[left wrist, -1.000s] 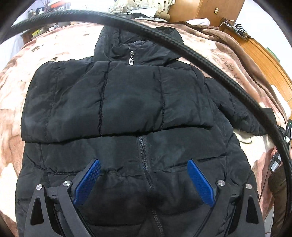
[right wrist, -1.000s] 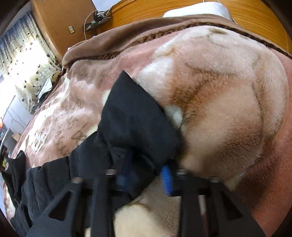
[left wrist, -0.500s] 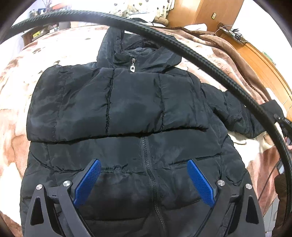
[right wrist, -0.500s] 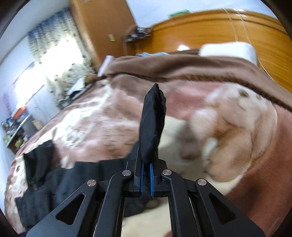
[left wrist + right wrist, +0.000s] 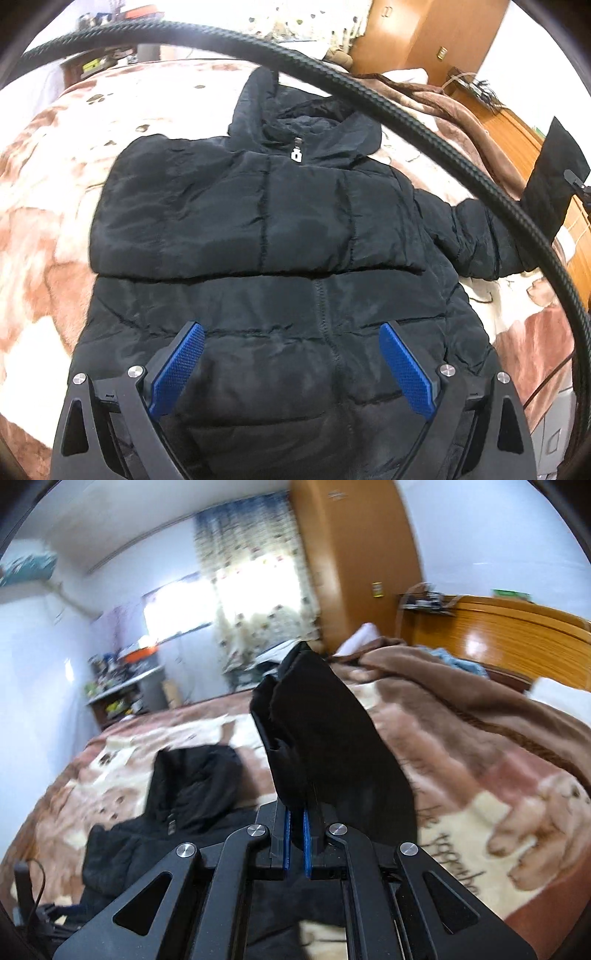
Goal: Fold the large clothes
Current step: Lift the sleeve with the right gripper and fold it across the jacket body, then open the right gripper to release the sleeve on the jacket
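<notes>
A black hooded puffer jacket (image 5: pixel 266 236) lies front-up on the bed, zipped, its left sleeve folded across the chest. My left gripper (image 5: pixel 291 365) hovers open above the lower front, nothing between its blue pads (image 5: pixel 177 373). In the right wrist view my right gripper (image 5: pixel 297 834) is shut on the black sleeve cuff (image 5: pixel 332 746), which stands up from the jaws, lifted off the bed. The same raised cuff (image 5: pixel 554 177) shows at the right edge of the left wrist view, with the sleeve (image 5: pixel 476 236) stretched toward it. The hood (image 5: pixel 192 775) lies beyond.
A brown and cream patterned blanket (image 5: pixel 480 794) covers the bed. A wooden headboard (image 5: pixel 517 635) and wardrobe (image 5: pixel 351 554) stand behind it, a cluttered desk (image 5: pixel 122 686) by the window. A black ribbed cable (image 5: pixel 406 110) arcs across the left wrist view.
My right gripper closed on the sleeve cuff, then lifted it off the blanket and swung level. The left gripper drew back and up a little, staying open.
</notes>
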Demonstrator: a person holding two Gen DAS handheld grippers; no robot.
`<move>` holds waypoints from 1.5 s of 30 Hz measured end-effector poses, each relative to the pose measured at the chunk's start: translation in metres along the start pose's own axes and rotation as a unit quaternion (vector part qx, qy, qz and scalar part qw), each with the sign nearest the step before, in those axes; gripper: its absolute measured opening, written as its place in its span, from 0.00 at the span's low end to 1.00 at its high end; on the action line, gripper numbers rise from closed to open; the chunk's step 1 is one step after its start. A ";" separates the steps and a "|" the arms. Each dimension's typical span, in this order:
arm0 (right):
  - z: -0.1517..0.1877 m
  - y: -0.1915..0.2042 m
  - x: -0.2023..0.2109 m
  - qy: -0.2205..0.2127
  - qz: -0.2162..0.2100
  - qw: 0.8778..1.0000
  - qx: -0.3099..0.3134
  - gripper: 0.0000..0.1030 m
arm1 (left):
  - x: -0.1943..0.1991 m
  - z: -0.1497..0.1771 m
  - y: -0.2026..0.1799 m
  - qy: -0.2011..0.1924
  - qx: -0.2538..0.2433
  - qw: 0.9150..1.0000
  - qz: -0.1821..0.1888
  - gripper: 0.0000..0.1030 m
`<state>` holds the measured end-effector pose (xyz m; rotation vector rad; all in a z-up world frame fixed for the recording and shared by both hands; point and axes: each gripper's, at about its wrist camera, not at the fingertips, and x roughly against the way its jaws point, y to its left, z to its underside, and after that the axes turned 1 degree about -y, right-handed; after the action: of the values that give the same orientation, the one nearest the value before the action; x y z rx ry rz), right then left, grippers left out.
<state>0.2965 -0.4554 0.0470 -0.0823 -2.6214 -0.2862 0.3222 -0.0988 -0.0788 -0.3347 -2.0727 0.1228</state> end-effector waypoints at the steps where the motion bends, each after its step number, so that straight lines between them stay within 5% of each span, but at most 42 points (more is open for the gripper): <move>1: 0.003 0.011 -0.002 0.003 -0.007 1.000 0.008 0.05 | 0.003 0.001 0.005 -0.003 0.002 1.000 -0.003 0.93; 19: 0.060 0.149 -0.062 0.080 -0.129 0.987 0.052 0.05 | 0.011 -0.003 0.062 -0.021 0.055 0.998 -0.013 0.93; 32: 0.127 0.159 -0.116 0.204 -0.196 0.959 -0.005 0.08 | -0.007 -0.037 0.080 0.001 0.070 0.997 0.029 0.93; 38: 0.115 0.146 -0.103 0.209 -0.225 0.951 -0.024 0.46 | -0.020 -0.056 0.062 0.011 0.078 0.994 0.071 0.93; 43: 0.099 0.114 -0.083 0.192 -0.223 0.955 -0.046 0.47 | -0.042 -0.066 0.045 0.033 0.102 0.987 0.118 0.93; 45: 0.094 0.100 -0.079 0.186 -0.190 0.963 -0.041 0.47 | -0.053 -0.070 0.039 0.036 0.112 0.988 0.101 0.93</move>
<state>0.3322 -0.3374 -0.0532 0.4138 -2.2332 -0.4891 0.4145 -0.0798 -0.0967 -0.4044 -1.9272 0.4565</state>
